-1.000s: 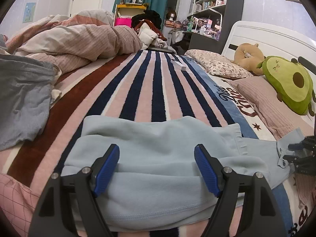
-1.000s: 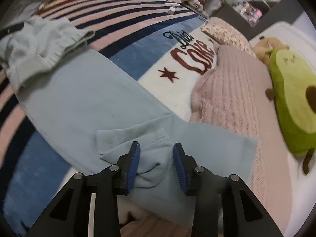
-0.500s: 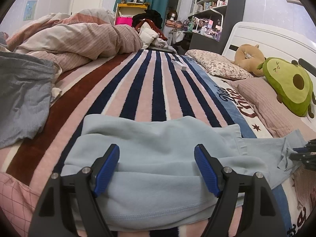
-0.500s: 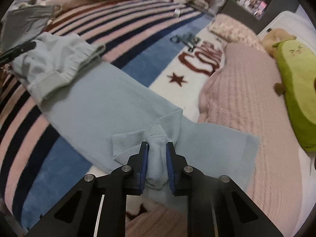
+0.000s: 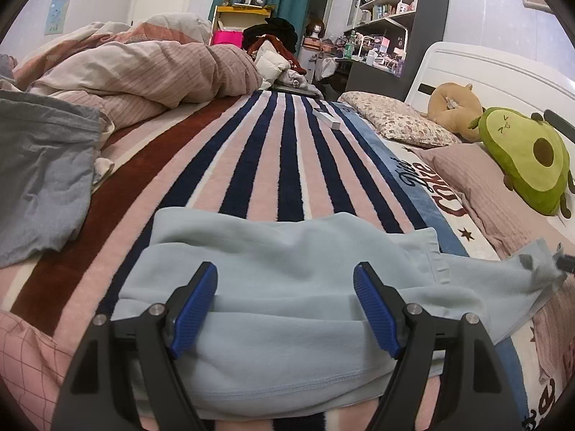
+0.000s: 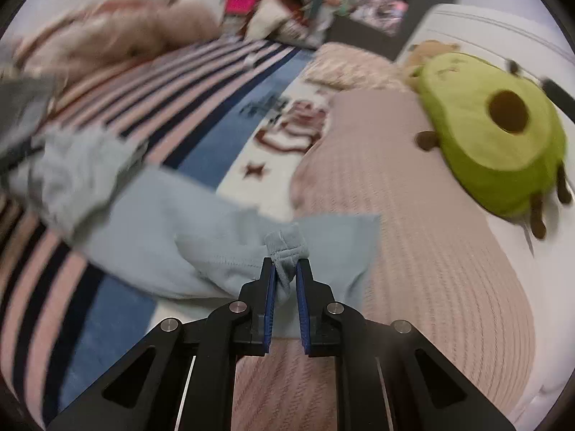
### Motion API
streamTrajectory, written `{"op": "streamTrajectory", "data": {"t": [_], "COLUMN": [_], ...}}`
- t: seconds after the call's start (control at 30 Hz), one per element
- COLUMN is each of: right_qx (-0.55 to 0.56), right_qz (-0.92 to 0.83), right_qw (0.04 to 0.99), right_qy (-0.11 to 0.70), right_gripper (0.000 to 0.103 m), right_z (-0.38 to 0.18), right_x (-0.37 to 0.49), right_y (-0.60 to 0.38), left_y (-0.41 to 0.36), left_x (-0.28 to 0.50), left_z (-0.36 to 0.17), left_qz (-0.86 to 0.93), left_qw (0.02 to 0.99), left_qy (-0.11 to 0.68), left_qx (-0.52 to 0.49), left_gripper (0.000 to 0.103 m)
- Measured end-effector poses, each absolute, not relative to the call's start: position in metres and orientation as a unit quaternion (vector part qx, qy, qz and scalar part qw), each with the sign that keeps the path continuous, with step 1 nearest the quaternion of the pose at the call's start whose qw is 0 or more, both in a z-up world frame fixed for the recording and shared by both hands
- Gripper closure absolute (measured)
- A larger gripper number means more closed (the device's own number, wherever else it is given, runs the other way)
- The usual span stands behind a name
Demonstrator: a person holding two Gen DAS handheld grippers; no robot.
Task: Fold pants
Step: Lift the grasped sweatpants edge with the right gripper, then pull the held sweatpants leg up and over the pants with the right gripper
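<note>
Light blue pants lie across the striped bedspread. My left gripper is open, its blue pads either side of the bunched waist end, just above the cloth. In the right wrist view my right gripper is shut on the pants at a leg cuff, lifted a little over the pink pillow. The leg end also shows at the far right of the left wrist view.
A grey garment lies at the left. A rumpled pink duvet is at the back left. An avocado plush, a brown plush and a floral pillow line the right by the white headboard.
My right gripper closed on the leg cuff and lifted it, swinging upward and to the right. The left gripper stayed open over the waist end.
</note>
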State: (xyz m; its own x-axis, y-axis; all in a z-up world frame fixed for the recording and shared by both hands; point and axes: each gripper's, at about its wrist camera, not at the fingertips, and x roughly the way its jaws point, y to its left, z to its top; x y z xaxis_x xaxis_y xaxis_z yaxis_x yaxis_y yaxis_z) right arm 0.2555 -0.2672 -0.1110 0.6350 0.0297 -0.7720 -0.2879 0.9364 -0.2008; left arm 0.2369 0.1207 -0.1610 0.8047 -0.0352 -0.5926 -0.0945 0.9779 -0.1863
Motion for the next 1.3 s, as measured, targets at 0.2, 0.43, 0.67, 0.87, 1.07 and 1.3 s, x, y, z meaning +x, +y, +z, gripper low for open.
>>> {"op": "streamTrajectory", "data": {"t": [0.2, 0.43, 0.67, 0.87, 1.07, 1.3], "right_qx": [-0.191, -0.126, -0.215, -0.264, -0.289, -0.253], "right_qz": [-0.018, 0.056, 0.150, 0.149, 0.134, 0.142], "right_qw": [0.907, 0.906, 0.848, 0.795, 0.800, 0.823], "right_qy": [0.374, 0.400, 0.461, 0.526, 0.508, 0.489], "right_gripper": [0.102, 0.086, 0.054, 0.051, 0.042, 0.090], "right_z": [-0.098, -0.092, -0.131, -0.175, -0.184, -0.178], "right_x": [0.254, 0.260, 0.305, 0.332, 0.330, 0.309], "right_y": [-0.274, -0.287, -0.238, -0.229, -0.224, -0.221], "left_y": [0.122, 0.122, 0.121, 0.118, 0.117, 0.116], "left_x": [0.237, 0.237, 0.237, 0.237, 0.236, 0.236], "left_z": [-0.162, -0.162, -0.162, -0.162, -0.162, -0.161], "left_qz": [0.016, 0.016, 0.018, 0.018, 0.017, 0.013], "left_qw": [0.944, 0.944, 0.944, 0.944, 0.945, 0.945], "left_qy": [0.313, 0.312, 0.313, 0.312, 0.312, 0.310], "left_qx": [-0.107, -0.108, -0.107, -0.103, -0.100, -0.103], "left_gripper": [0.028, 0.028, 0.028, 0.028, 0.028, 0.028]}}
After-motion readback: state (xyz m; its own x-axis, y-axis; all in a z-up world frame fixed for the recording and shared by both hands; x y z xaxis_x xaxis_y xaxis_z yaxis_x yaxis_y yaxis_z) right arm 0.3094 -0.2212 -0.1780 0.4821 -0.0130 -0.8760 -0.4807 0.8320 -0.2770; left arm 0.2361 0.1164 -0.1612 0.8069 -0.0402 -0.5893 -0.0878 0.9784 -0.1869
